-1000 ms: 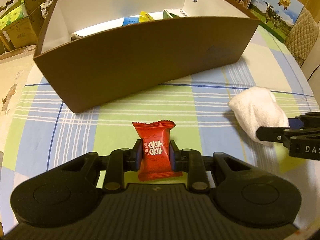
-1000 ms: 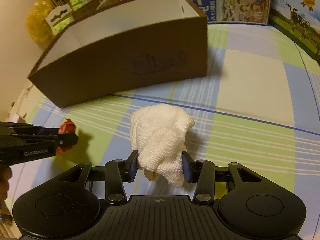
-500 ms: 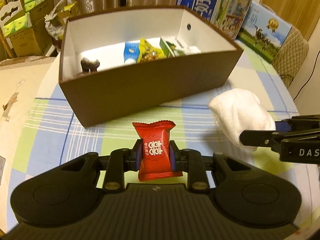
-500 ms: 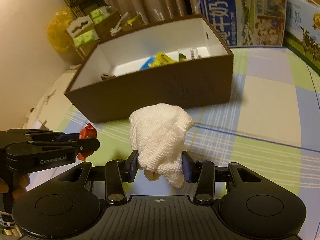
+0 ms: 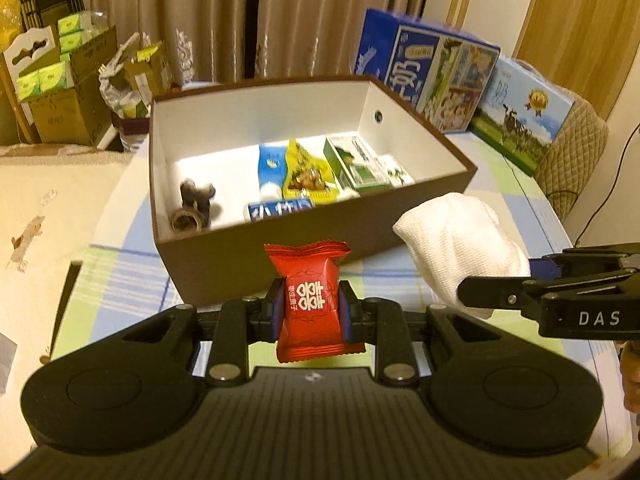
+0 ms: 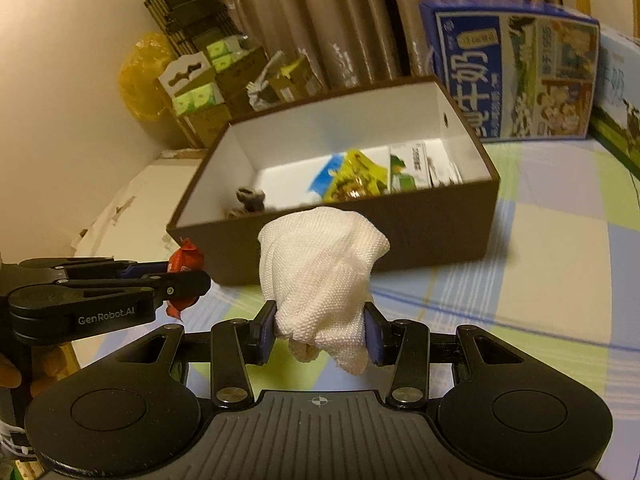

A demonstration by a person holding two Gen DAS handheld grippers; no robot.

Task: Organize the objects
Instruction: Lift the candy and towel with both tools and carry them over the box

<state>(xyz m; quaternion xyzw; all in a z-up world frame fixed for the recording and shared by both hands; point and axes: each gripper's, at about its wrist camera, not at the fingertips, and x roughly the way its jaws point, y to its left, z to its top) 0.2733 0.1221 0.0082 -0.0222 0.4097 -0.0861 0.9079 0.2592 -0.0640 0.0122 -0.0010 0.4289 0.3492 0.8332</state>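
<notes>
Both claws risen above box (image 5: 280,264); left claw (image 5: 312,312) grasping red candy (image 5: 310,300), right claw (image 6: 320,330) white cloth (image 6: 320,264).

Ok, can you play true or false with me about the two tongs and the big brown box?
1. The left tongs pinch a red foil candy packet. True.
2. The right tongs are empty. False: they squeeze a bunched white woven cloth.
3. The brown cardboard box with white inside has nothing in it. False: it holds a yellow snack bag, a blue and white tube, a green carton and other bits.
4. Both the packet and the cloth are outside the box. True.
5. The box stands on a blue and green checked tablecloth. True.
</notes>
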